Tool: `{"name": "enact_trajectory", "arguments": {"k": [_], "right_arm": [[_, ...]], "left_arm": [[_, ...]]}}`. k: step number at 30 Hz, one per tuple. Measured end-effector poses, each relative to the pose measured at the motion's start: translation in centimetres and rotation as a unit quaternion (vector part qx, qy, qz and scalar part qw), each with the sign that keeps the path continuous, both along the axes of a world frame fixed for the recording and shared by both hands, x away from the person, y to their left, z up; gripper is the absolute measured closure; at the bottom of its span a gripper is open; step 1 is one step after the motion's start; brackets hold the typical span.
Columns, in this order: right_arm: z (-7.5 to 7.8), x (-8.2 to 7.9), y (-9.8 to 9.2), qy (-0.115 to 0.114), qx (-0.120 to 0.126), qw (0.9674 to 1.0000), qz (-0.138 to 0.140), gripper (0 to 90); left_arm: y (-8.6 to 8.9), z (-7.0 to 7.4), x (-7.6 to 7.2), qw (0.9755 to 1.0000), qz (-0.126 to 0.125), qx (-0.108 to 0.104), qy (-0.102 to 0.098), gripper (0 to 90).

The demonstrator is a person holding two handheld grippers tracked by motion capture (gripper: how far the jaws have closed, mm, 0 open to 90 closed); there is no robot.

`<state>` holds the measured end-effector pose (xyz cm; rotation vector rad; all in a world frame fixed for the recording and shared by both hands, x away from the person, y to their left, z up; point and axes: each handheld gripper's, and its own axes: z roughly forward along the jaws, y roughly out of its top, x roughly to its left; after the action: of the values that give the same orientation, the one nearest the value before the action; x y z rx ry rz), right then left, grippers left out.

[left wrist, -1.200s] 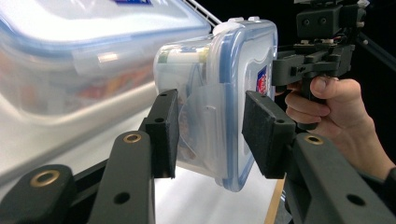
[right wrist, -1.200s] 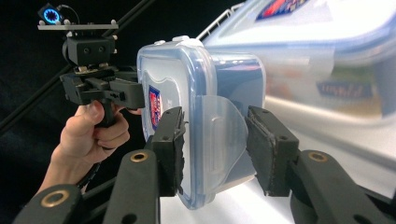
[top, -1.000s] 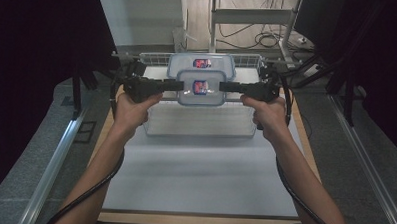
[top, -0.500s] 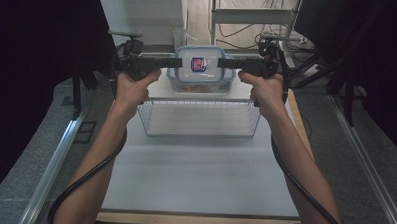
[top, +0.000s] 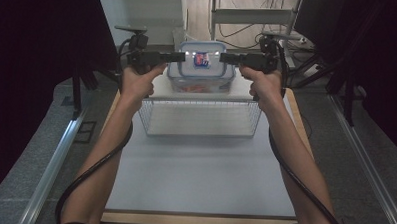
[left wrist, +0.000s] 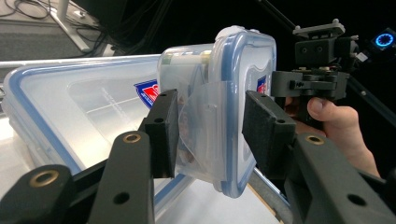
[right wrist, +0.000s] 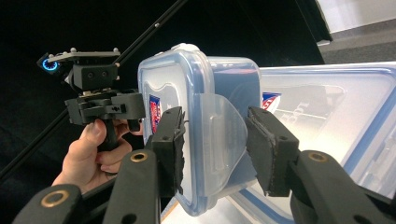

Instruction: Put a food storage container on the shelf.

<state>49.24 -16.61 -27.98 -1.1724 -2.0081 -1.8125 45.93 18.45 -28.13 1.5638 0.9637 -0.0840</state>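
A small clear box with a blue-rimmed lid (top: 202, 59) hangs in the air between my two grippers. My left gripper (top: 181, 56) is shut on one end of it, its pads over the side latch flap (left wrist: 210, 133). My right gripper (top: 223, 58) clamps the opposite end the same way (right wrist: 215, 144). The small box (left wrist: 233, 93) (right wrist: 187, 116) stands on edge in both gripper views, with something brownish inside. It hovers over a larger clear box with a blue-rimmed lid (top: 200, 84) (left wrist: 84, 107) (right wrist: 336, 107) at the back of the table.
An empty wire basket (top: 201, 117) stands just in front of the large box. A white sheet (top: 199, 177) covers the table toward the person. Black stands, cables and a shelf frame (top: 250, 18) crowd the back and sides.
Both grippers carried the small box away from the person and upward, from over the basket's far edge to above the large box. The grip is unchanged.
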Motion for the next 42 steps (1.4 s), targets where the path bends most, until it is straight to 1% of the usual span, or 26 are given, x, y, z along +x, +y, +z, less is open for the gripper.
{"name": "enact_trajectory", "arguments": {"k": [4,6,7,8,11,12,13,15,16,17,18,20,21,22,24,26,27,28,29,30,31,32,35,36,37,42], "right_arm": [[0.0,0.1,0.0,-0.001,0.001,1.0000,-0.009,56.3],[0.0,0.1,0.1,-0.006,-0.005,0.9998,-0.018,55.7],[0.1,0.0,0.2,-0.010,-0.020,0.9994,-0.025,57.4],[0.1,0.0,0.2,-0.010,-0.020,0.9994,-0.025,57.4],[0.1,0.0,0.6,-0.021,-0.037,0.9985,-0.033,54.5],[0.1,0.0,0.7,-0.022,-0.044,0.9980,-0.040,53.6],[0.1,0.1,0.6,-0.022,-0.037,0.9980,-0.047,55.5],[0.0,0.2,0.6,-0.023,-0.035,0.9981,-0.046,55.5],[0.0,0.1,0.6,-0.021,-0.032,0.9981,-0.047,55.4],[-0.1,0.1,0.6,-0.024,-0.033,0.9980,-0.048,55.1],[-0.1,0.1,0.6,-0.024,-0.033,0.9980,-0.048,55.1],[0.0,-0.1,0.6,-0.039,-0.042,0.9968,-0.055,53.9],[0.3,-0.4,0.5,-0.060,-0.053,0.9948,-0.062,53.0],[0.3,-0.4,0.5,-0.060,-0.053,0.9948,-0.062,53.0],[0.5,-0.9,0.3,-0.079,-0.065,0.9926,-0.066,52.8],[0.9,-1.6,0.0,-0.105,-0.082,0.9888,-0.067,53.2],[0.9,-1.6,0.0,-0.105,-0.082,0.9888,-0.067,53.2],[1.0,-1.9,0.0,-0.113,-0.087,0.9874,-0.068,54.1],[1.1,-2.5,-0.1,-0.129,-0.103,0.9839,-0.069,56.3],[1.2,-2.8,-0.1,-0.137,-0.114,0.9816,-0.067,56.7],[1.2,-3.0,-0.1,-0.144,-0.122,0.9797,-0.068,57.2],[1.1,-3.3,-0.1,-0.148,-0.130,0.9782,-0.067,57.3],[0.9,-3.7,-0.1,-0.156,-0.139,0.9759,-0.063,57.2],[0.6,-4.1,-0.2,-0.162,-0.148,0.9739,-0.060,56.8],[0.5,-4.3,-0.2,-0.164,-0.152,0.9729,-0.059,56.2],[-0.2,-4.7,-0.4,-0.166,-0.155,0.9723,-0.055,53.7]], "left_arm": [[-0.2,0.1,0.1,1.0000,0.007,0.003,0.002,55.8],[-0.3,0.3,0.1,0.9998,0.011,0.017,-0.001,55.1],[-0.5,0.4,0.1,0.9991,0.024,0.033,-0.002,53.2],[-0.5,0.4,0.1,0.9991,0.024,0.033,-0.002,52.0],[-0.7,0.4,0.3,0.9978,0.037,0.055,0.002,52.3],[-0.6,0.4,0.4,0.9982,0.037,0.048,0.004,49.9],[-0.6,0.4,0.7,0.9982,0.038,0.046,0.008,52.0],[-0.6,0.4,0.7,0.9981,0.039,0.048,0.007,51.7],[-0.6,0.5,0.7,0.9978,0.041,0.051,0.006,51.6],[-0.9,0.7,0.6,0.9969,0.047,0.063,-0.003,50.1],[-0.9,0.7,0.6,0.9969,0.047,0.063,-0.003,47.7],[-0.9,1.1,0.2,0.9957,0.054,0.071,-0.024,45.9],[-0.9,1.2,-0.1,0.9947,0.060,0.077,-0.034,43.0],[-0.9,1.4,-0.4,0.9931,0.065,0.088,-0.044,43.0],[-1.0,1.7,-1.3,0.9886,0.071,0.111,-0.072,42.8],[-1.1,1.8,-2.2,0.9840,0.074,0.130,-0.096,47.1],[-1.1,1.8,-2.7,0.9825,0.074,0.135,-0.106,47.1],[-1.0,1.7,-3.1,0.9815,0.072,0.137,-0.113,49.7],[-1.0,1.5,-3.5,0.9803,0.069,0.140,-0.120,53.7],[-1.0,1.1,-4.2,0.9777,0.070,0.149,-0.131,54.4],[-1.0,1.1,-4.2,0.9777,0.070,0.149,-0.131,54.7],[-1.0,0.7,-4.8,0.9759,0.069,0.152,-0.141,54.6],[-1.0,0.3,-5.3,0.9755,0.065,0.153,-0.145,53.2],[-1.0,0.1,-5.5,0.9752,0.062,0.155,-0.145,50.7],[-1.0,-0.1,-5.7,0.9742,0.061,0.161,-0.146,48.8],[-1.1,-1.2,-6.4,0.9698,0.060,0.179,-0.154,43.2]]}}
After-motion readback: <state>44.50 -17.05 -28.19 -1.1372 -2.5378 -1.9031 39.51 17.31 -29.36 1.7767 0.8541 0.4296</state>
